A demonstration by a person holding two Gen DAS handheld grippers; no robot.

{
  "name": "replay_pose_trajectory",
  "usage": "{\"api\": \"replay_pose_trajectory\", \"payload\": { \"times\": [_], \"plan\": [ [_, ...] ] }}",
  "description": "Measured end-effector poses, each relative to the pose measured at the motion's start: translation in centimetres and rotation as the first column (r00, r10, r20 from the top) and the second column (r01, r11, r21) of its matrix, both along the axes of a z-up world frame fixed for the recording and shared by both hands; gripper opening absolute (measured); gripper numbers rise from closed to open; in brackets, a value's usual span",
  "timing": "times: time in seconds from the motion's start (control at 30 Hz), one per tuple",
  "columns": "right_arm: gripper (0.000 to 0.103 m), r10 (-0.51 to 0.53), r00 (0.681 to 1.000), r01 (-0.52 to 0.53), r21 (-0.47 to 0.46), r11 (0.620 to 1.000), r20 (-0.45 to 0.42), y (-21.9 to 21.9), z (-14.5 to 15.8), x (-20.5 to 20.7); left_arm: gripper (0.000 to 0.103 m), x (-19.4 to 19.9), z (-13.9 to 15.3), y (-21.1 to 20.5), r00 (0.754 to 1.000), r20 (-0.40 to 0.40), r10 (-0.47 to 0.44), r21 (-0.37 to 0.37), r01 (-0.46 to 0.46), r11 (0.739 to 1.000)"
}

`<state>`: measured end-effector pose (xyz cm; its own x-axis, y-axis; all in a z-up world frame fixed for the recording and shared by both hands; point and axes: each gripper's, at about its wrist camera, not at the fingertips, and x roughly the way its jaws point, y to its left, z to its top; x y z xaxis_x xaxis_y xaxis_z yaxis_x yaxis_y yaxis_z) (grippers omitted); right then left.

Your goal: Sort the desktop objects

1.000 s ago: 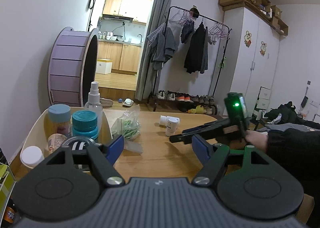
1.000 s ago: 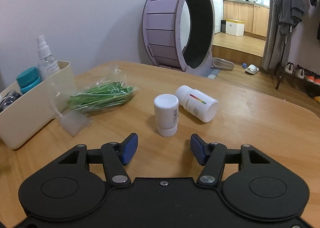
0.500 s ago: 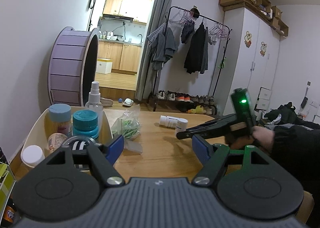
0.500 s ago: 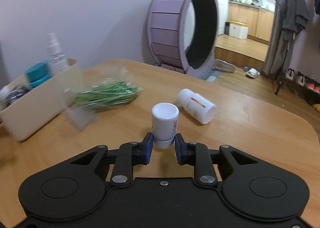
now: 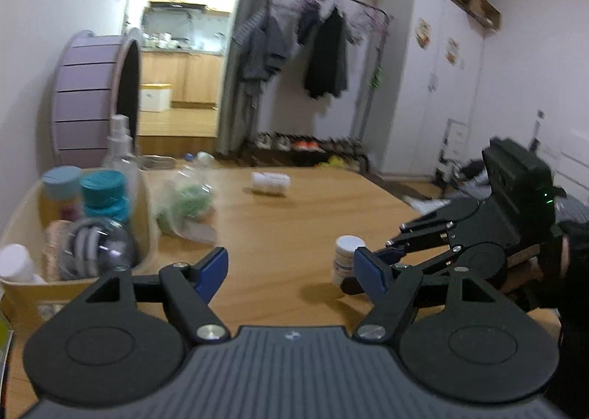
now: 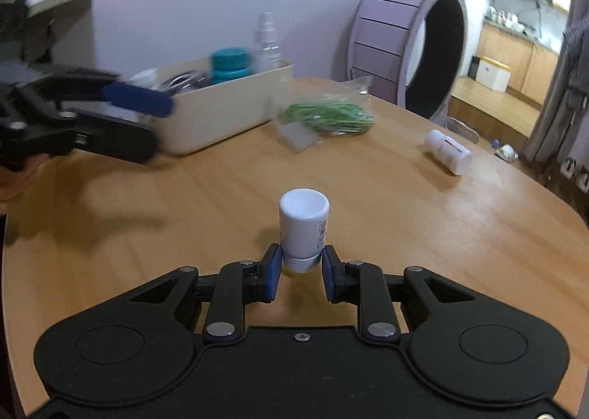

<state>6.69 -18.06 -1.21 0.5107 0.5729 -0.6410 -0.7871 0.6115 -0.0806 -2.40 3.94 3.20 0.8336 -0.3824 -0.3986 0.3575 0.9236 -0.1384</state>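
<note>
White bottle point(image 6: 303, 226) now clamped in right hand-held gripper point(image 6: 302, 268); left hand-held gripper point(image 5: 291, 272) remains apart

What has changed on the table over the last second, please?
The right claw closed on the upright white bottle and carried it toward the bin, away from the other white bottle, which still lies on its side. The left claw stays open and empty. The bag of greens and the bin's contents are unchanged.
</note>
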Motion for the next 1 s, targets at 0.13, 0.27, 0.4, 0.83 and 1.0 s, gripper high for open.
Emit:
{"api": "replay_pose_trajectory", "payload": {
  "times": [0.13,0.27,0.4,0.83,1.0],
  "plan": [
    [0.024,0.06,0.998,-0.06,-0.03,0.998,0.022,0.5,0.0,-2.0,0.074,-0.2,-0.6,-1.6,0.998,-0.012,-0.058,0.027,0.059,0.998],
    [0.024,0.12,0.992,-0.118,-0.046,0.992,0.036,1.2,0.0,-3.3,0.074,0.0,-1.3,-2.5,0.997,-0.03,-0.077,0.061,0.078,0.995],
    [0.024,0.164,0.985,-0.162,-0.03,0.986,0.06,1.3,0.8,-4.5,0.074,0.7,-2.1,-2.8,0.997,-0.059,-0.046,0.111,0.052,0.992],
    [0.026,0.167,0.985,-0.17,0.067,0.983,0.044,-0.5,1.7,-4.1,0.074,1.0,-1.9,0.0,0.995,-0.08,0.067,0.106,-0.058,0.993],
    [0.038,0.162,0.987,-0.162,0.073,0.984,0.009,0.1,0.6,-3.7,0.074,0.8,-1.3,0.5,0.995,-0.072,0.074,0.085,-0.068,0.994]
  ]
}}
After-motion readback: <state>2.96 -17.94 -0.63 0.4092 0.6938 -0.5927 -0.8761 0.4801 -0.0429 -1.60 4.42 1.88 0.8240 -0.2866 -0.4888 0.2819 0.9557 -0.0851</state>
